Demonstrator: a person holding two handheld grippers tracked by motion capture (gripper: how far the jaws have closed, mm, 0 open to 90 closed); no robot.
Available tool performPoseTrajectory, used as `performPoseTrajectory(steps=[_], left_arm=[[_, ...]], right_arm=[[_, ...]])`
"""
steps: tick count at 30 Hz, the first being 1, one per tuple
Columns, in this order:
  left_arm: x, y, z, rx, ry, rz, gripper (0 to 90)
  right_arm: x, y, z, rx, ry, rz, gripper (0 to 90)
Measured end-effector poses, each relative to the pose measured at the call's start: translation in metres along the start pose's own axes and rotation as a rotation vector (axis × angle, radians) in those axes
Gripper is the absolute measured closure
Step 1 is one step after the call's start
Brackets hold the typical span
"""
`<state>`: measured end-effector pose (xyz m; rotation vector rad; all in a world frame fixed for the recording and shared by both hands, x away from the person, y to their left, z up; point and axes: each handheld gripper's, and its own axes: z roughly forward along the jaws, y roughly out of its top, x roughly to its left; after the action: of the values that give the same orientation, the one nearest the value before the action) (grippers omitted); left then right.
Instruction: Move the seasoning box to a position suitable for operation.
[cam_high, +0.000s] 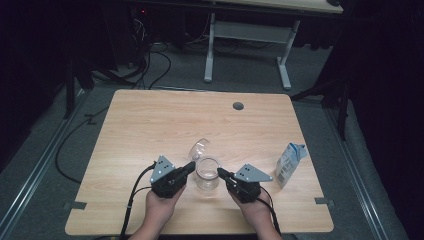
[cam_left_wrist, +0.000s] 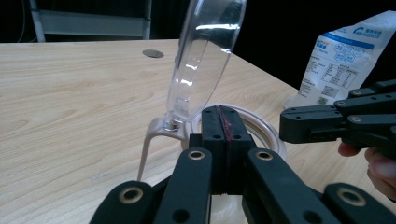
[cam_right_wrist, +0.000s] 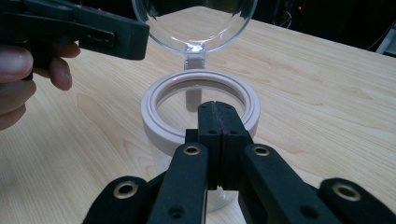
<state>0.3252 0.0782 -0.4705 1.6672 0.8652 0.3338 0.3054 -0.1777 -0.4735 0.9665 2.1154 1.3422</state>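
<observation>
A clear jar (cam_high: 207, 175) with a pale pink rim (cam_right_wrist: 159, 98) stands near the table's front middle. Its hinged clear lid (cam_high: 199, 148) is tipped up and open behind it. My left gripper (cam_high: 192, 165) points at the jar's left side, and its jaws (cam_left_wrist: 224, 113) are shut with nothing between them, just short of the rim (cam_left_wrist: 267, 127). My right gripper (cam_high: 220, 172) points at the jar's right side. It is also shut and empty (cam_right_wrist: 218, 106), with its tips right at the near rim. I cannot tell whether either tip touches the jar.
A white and blue printed pouch (cam_high: 289, 164) stands to the right of the jar, near the table's right edge. A grey grommet (cam_high: 238, 106) sits at the far side of the wooden table (cam_high: 150, 125). Cables trail from both grippers over the front edge.
</observation>
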Motion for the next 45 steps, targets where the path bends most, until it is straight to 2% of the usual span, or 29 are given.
performPoseTrajectory(steps=[12,18,23,26,30,33,34,35,37,41,42,43,45], left_arm=[[0.008,-0.002,-0.006,0.003,0.024,0.001,90.0],[0.02,-0.015,-0.012,0.051,0.062,0.007,90.0],[0.027,-0.023,-0.016,0.086,0.084,0.023,90.0],[0.036,-0.029,-0.022,0.121,0.113,0.043,89.9],[0.045,-0.034,-0.028,0.143,0.14,0.049,87.5],[0.06,-0.04,-0.038,0.173,0.177,0.04,84.2],[0.06,-0.04,-0.038,0.173,0.177,0.04,83.9],[0.067,-0.042,-0.041,0.188,0.185,0.029,83.1],[0.074,-0.043,-0.043,0.205,0.193,0.024,80.3],[0.081,-0.047,-0.044,0.218,0.203,0.048,75.0],[0.081,-0.047,-0.044,0.218,0.203,0.048,73.9],[0.082,-0.049,-0.044,0.223,0.216,0.071,71.9],[0.082,-0.051,-0.045,0.219,0.22,0.077,70.6]], right_arm=[[0.0,0.0,0.0,-0.001,0.001,-0.002,89.7],[0.0,0.001,0.0,0.003,0.001,0.002,88.6],[0.0,0.004,-0.005,-0.02,-0.002,0.008,87.7],[-0.005,0.003,-0.008,-0.028,-0.017,0.012,86.1],[-0.011,0.001,-0.009,-0.025,-0.037,0.033,84.7],[-0.02,-0.004,-0.01,-0.02,-0.062,0.05,83.7],[-0.02,-0.004,-0.01,-0.02,-0.062,0.05,83.7],[-0.023,-0.007,-0.011,-0.015,-0.073,0.058,83.4],[-0.027,-0.011,-0.012,-0.003,-0.081,0.07,83.4],[-0.032,-0.021,-0.016,0.018,-0.111,0.084,81.9],[-0.032,-0.021,-0.016,0.018,-0.111,0.084,81.9],[-0.036,-0.027,-0.021,0.028,-0.129,0.094,80.6],[-0.037,-0.03,-0.023,0.031,-0.136,0.095,80.2]])
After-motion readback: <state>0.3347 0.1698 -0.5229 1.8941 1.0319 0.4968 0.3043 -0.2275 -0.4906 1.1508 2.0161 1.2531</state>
